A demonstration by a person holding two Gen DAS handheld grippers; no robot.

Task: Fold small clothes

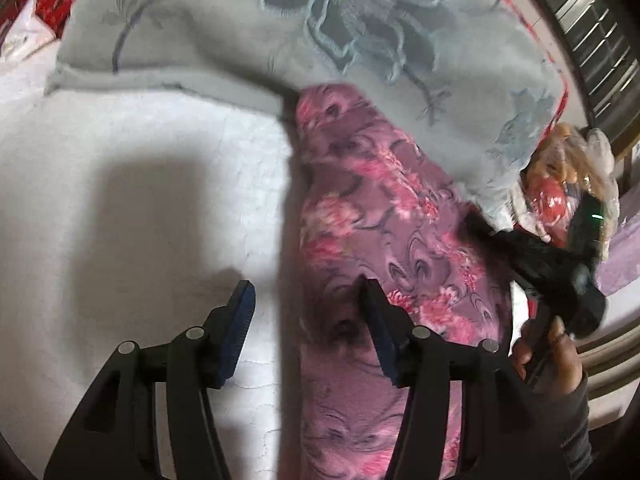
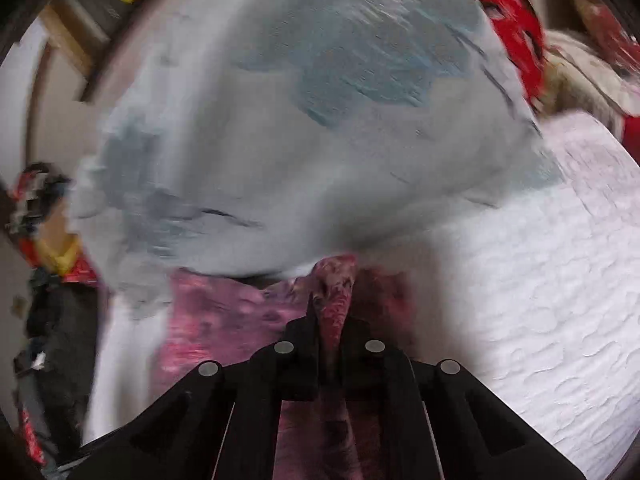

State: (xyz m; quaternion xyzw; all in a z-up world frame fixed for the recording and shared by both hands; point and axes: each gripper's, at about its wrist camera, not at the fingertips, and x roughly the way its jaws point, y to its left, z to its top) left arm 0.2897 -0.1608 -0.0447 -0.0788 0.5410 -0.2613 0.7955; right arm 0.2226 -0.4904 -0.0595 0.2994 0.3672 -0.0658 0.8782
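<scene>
1. White quilted cloth covers the bed (image 1: 120, 200), which fills the left wrist view from 7 to 10 o'clock and the right wrist view from 2 to 5 o'clock.
2. A pale grey-blue blanket (image 1: 360, 32) with a large blue flower pattern lies across the far side of the bed, from 10 to 2 o'clock in the left wrist view; the right wrist view shows it blurred across the upper half.
3. The pink and purple flowered garment (image 1: 380, 208) lies in a long band on the bed, running from the blanket's edge near the centre down to 6 o'clock. Its far end touches or slips under the blanket; which one is unclear.
4. The left tool (image 1: 308, 312) stands wide apart with nothing between its blue-padded fingers (image 1: 240, 320); one finger is over the white bed, the other over the garment.
5. The right tool (image 2: 330, 320) is closed tight on a pinched fold of the garment, which rises between its fingers at 6 o'clock in its own view. The left wrist view shows it at 4 o'clock, gripped by a dark-sleeved hand (image 1: 548, 352).
6. A clear bag (image 1: 560, 176) with red and tan contents sits at 3 o'clock, just beside the blanket.
7. Red patterned cloth (image 2: 516, 20) shows at 1 o'clock in the right wrist view.
</scene>
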